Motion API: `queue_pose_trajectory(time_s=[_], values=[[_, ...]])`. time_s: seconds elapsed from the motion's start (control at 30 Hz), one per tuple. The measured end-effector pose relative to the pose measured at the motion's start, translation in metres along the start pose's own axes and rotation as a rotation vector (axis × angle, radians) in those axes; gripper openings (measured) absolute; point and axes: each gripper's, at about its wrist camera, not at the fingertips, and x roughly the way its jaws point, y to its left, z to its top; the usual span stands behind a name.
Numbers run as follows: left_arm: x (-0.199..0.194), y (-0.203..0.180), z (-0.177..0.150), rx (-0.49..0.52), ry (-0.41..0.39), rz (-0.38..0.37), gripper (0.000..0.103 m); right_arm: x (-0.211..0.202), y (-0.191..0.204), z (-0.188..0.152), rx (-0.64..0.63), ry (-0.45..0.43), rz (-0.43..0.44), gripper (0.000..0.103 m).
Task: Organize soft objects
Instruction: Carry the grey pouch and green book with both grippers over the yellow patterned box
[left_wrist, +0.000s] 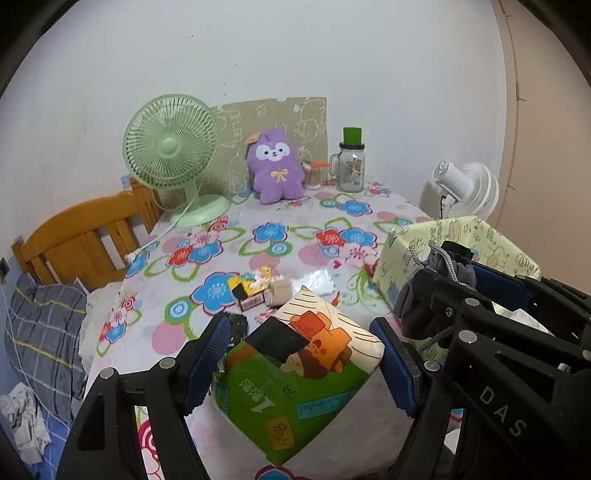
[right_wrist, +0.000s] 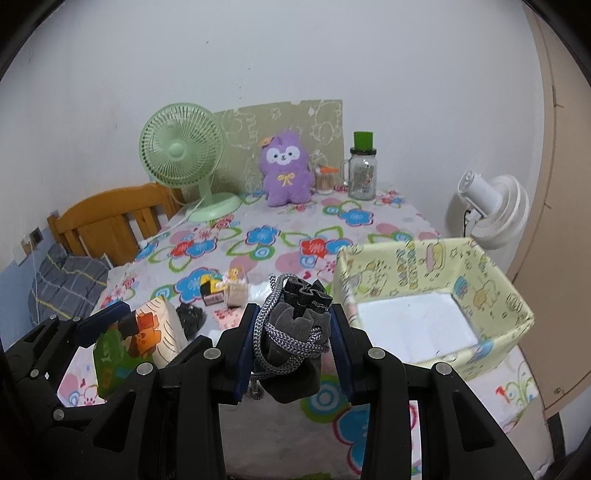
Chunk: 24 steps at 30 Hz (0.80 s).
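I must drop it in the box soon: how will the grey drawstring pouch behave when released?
The pouch looks soft and will probably slump, not roll. Its cord hangs in loose loops, so it may catch on the fingers. It seems light.

Left hand-held gripper clamped, right hand-held gripper clamped, side by side
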Motion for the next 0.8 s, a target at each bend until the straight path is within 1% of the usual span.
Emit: queue_pose_trajectory(time_s=[0.37,0.8], values=[[-0.003,-0.023,0.027,0.015,-0.043,-0.023,0.079,-0.010,-0.024,0.024,0.004,-0.036,-0.026,0.040],[0.005,-0.054,0.051,0.059,-0.056,-0.065,0.079,-0.010,-0.063,0.041,0.047,-0.059,-0.063,0.040]])
